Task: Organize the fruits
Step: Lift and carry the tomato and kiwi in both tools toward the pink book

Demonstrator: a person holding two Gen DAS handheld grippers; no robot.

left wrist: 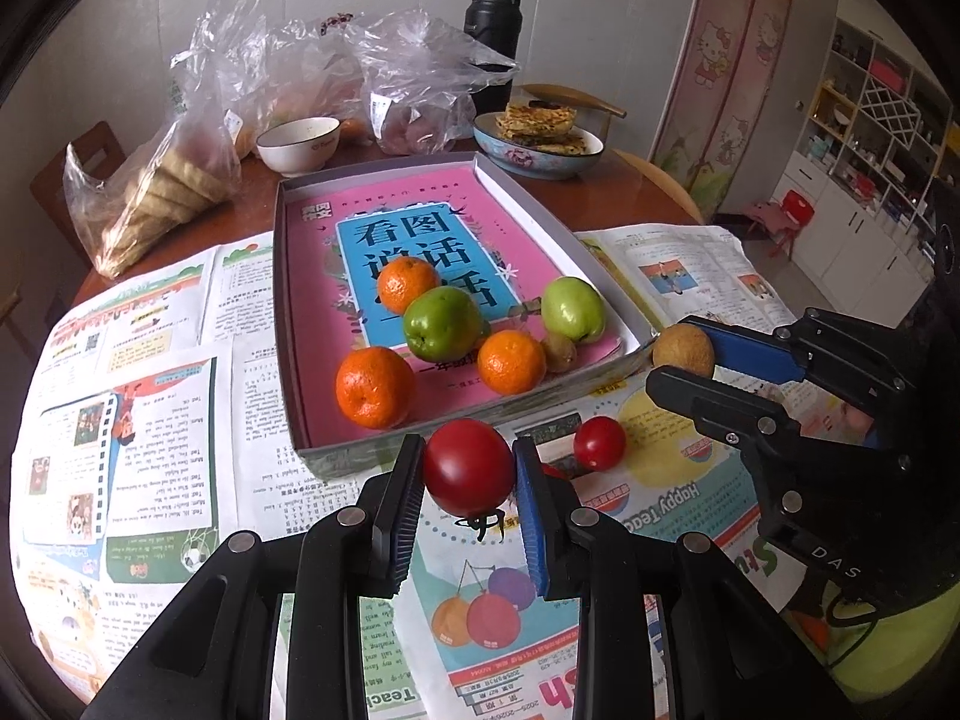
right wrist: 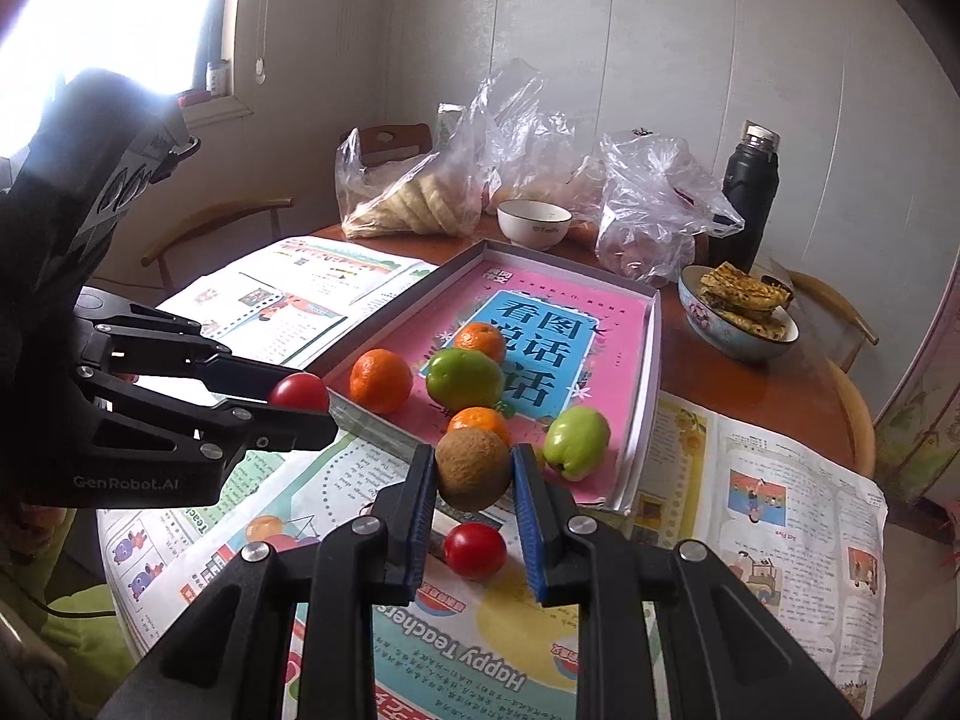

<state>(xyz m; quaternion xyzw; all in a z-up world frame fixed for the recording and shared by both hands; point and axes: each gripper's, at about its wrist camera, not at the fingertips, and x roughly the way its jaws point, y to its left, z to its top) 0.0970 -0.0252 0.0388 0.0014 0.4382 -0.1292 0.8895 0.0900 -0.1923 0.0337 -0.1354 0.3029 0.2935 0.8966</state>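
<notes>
Jaws of the left gripper (left wrist: pixel 469 474) clamp a round red tomato (left wrist: pixel 468 467); the right gripper (right wrist: pixel 474 468) clamps a fuzzy brown kiwi (right wrist: pixel 473 468), both lifted clear for the shallow grey cardboard tray (left wrist: pixel 287 324) at twelve o'clock.

A: What is held in the box (left wrist: pixel 288 324)?

B: Three oranges (left wrist: pixel 373 387), two apples (left wrist: pixel 443 324) and a kiwi (left wrist: pixel 559 353) are contained. A tomato (left wrist: pixel 599 443) is left on the newspaper (left wrist: pixel 168 420) before it.

A: And behind?

B: A bowl (left wrist: pixel 298 145), bags (left wrist: pixel 336 78) and a flask (left wrist: pixel 493 30) are placed there.

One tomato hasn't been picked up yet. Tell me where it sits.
In the right wrist view the loose tomato lies on the newspaper just below the right hand-held gripper and its kiwi, near the box.
</notes>
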